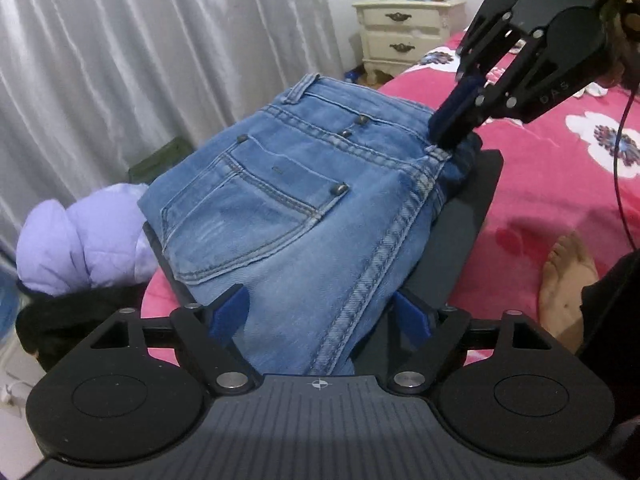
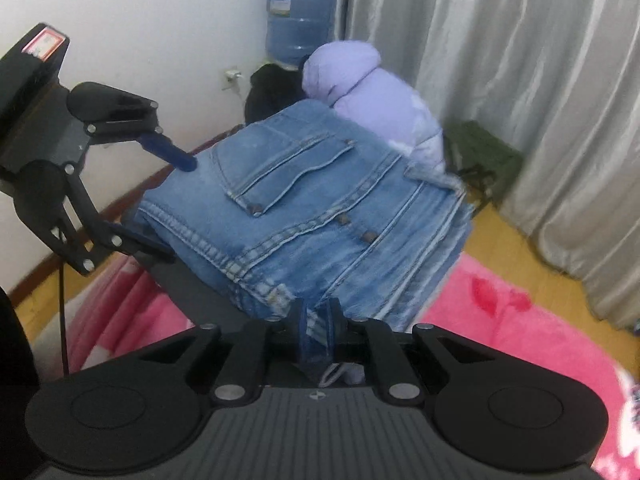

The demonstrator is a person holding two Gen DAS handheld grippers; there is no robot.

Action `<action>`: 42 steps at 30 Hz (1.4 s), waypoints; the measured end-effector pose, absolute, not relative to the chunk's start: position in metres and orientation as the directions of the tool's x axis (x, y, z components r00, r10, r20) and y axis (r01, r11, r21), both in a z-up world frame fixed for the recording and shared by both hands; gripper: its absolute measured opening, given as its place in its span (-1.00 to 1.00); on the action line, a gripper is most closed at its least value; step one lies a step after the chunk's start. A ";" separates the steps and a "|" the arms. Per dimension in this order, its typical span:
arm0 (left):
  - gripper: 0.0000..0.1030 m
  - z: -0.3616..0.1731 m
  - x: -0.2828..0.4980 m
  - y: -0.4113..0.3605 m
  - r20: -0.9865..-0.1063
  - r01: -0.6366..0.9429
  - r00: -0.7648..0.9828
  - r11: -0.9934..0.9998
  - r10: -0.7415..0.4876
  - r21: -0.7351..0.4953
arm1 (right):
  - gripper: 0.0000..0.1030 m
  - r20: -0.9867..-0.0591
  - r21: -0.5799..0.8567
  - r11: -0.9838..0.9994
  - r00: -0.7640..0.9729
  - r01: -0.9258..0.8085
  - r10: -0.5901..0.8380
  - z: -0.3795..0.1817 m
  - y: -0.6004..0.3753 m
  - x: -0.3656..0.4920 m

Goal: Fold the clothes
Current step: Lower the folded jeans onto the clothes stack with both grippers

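Here, in the left wrist view, the left gripper [image 1: 320, 314] tilts downward with its jaws standing wide, one blue pad on each side of the folded jeans [image 1: 304, 208]; whether the pads press on the denim cannot be told. The jeans lie pocket-side up on a dark board [image 1: 460, 240], which rests on the bed [image 1: 560, 184] with its pink flowered cover. At the far right corner of the jeans the right gripper [image 1: 448, 132] comes down steeply from above, its blue fingers drawn nearly together and pinching the waistband edge there. A bare foot [image 1: 568, 280] rests on the bed just beside the board's right edge. Beyond the bed's left edge a lilac padded jacket [image 1: 80, 240] sits on something black, and a cream nightstand [image 1: 404, 32] stands against the grey curtain [image 1: 160, 60].

In the right wrist view, slightly blurred, the right gripper [image 2: 318, 320] has its jaws almost shut on a strip of denim at the near edge of the jeans [image 2: 320, 208]. The left gripper [image 2: 152, 196] reaches in from the left with its fingers spread, the upper one over the denim and the lower beside the board [image 2: 208, 304]. Behind stand the lilac padded jacket [image 2: 372, 96] and a blue water bottle [image 2: 300, 16].
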State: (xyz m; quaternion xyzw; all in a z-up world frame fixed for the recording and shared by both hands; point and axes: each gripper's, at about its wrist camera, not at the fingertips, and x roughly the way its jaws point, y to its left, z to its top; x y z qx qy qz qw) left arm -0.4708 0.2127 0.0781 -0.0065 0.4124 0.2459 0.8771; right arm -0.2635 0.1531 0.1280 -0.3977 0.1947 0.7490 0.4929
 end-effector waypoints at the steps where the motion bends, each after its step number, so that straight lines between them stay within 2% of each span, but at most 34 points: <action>1: 0.48 0.084 -0.474 0.213 -0.723 -0.447 0.549 0.879 0.418 0.168 | -0.78 -0.779 -0.097 -0.435 -0.204 -0.895 0.592 0.132 0.152 -0.263; 5: 0.50 0.097 -0.489 0.211 -0.690 -0.469 0.597 0.876 0.408 0.112 | -0.78 -0.756 -0.066 -0.429 -0.235 -0.901 0.611 0.136 0.151 -0.263; 10: 0.43 0.078 -0.489 0.220 -0.740 -0.512 0.539 0.854 0.402 0.090 | -0.78 -0.794 -0.083 -0.401 -0.183 -0.912 0.580 0.104 0.165 -0.261; 12: 0.40 0.079 -0.492 0.223 -0.748 -0.539 0.532 0.840 0.396 0.061 | -0.78 -0.790 -0.068 -0.391 -0.190 -0.918 0.583 0.108 0.164 -0.259; 20: 0.52 0.112 -0.481 0.225 -0.639 -0.573 0.626 0.820 0.448 0.014 | -0.78 -0.753 -0.046 -0.325 -0.181 -0.945 0.632 0.126 0.158 -0.250; 22: 0.52 0.101 -0.470 0.233 -0.672 -0.597 0.601 0.802 0.433 -0.017 | -0.78 -0.773 -0.051 -0.316 -0.163 -0.947 0.613 0.114 0.160 -0.247; 25: 0.49 0.077 -0.460 0.241 -0.722 -0.613 0.547 0.790 0.424 0.000 | -0.78 -0.782 -0.026 -0.304 -0.171 -0.952 0.599 0.112 0.163 -0.241; 30: 0.51 0.096 -0.468 0.248 -0.670 -0.614 0.614 0.786 0.418 -0.072 | -0.78 -0.717 0.016 -0.275 -0.203 -0.961 0.666 0.133 0.168 -0.228; 32: 0.52 0.098 -0.463 0.250 -0.657 -0.615 0.619 0.786 0.431 -0.065 | -0.78 -0.716 0.044 -0.246 -0.203 -0.968 0.668 0.128 0.177 -0.222; 36: 0.50 0.085 -0.451 0.252 -0.699 -0.624 0.571 0.781 0.430 -0.030 | -0.79 -0.774 0.054 -0.228 -0.185 -0.972 0.606 0.105 0.190 -0.214; 38: 0.49 0.092 -0.452 0.251 -0.690 -0.618 0.589 0.785 0.421 -0.048 | -0.78 -0.759 0.102 -0.229 -0.224 -0.968 0.611 0.117 0.192 -0.208; 42: 0.52 0.104 -0.441 0.252 -0.653 -0.621 0.623 0.780 0.431 -0.077 | -0.78 -0.664 0.148 -0.200 -0.248 -0.968 0.706 0.138 0.208 -0.195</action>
